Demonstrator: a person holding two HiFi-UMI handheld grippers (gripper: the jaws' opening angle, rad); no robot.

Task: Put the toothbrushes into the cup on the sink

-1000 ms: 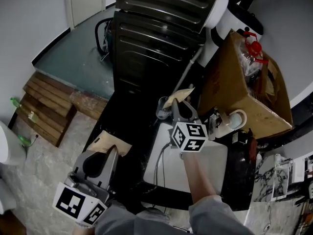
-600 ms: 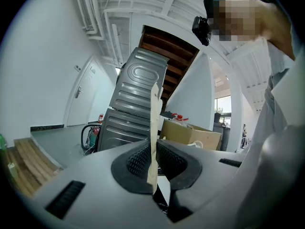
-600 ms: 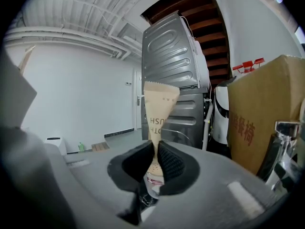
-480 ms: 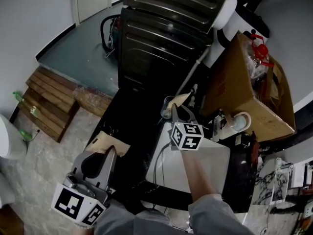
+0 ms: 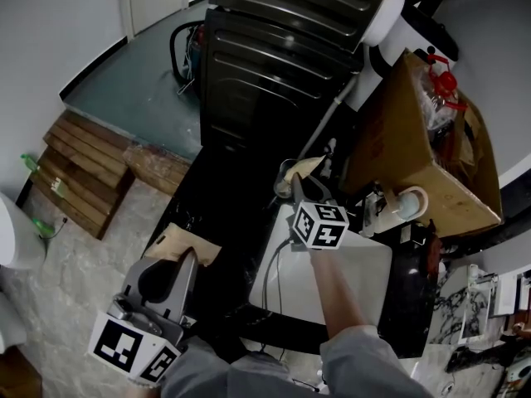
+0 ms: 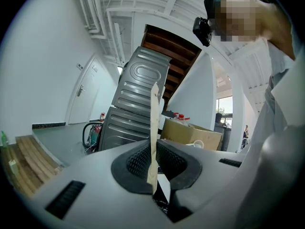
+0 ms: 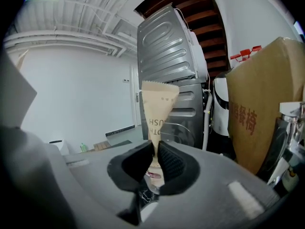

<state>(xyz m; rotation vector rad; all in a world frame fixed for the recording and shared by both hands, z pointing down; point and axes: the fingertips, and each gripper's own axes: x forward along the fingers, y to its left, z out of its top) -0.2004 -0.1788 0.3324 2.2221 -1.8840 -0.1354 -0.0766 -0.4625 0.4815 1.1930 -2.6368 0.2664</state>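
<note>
Two toothbrushes in tan paper sleeves are in hand. My right gripper [image 5: 301, 191] is shut on one sleeve [image 5: 305, 169], upright over a clear glass cup [image 5: 284, 177] at the far left corner of the white sink [image 5: 365, 293]. In the right gripper view the sleeve [image 7: 160, 106] rises between the pads of the right gripper [image 7: 156, 155], and its lower end is hidden behind the jaws. My left gripper [image 5: 187, 254] hangs low at the left, shut on the second sleeve [image 5: 186, 243]. The left gripper view shows that sleeve [image 6: 154, 123] edge-on between the pads of the left gripper [image 6: 153, 165].
A dark washing machine [image 5: 274, 65] stands behind the cup. A big cardboard box [image 5: 423, 139] fills the right, with a white mug [image 5: 406, 202] in front of it. The sink sits in a black counter [image 5: 220, 222]. Wooden boards [image 5: 79, 177] lie on the floor at left.
My right gripper has sunk a little with its sleeve, closer over the glass cup. The left gripper and its sleeve have stayed in place.
</note>
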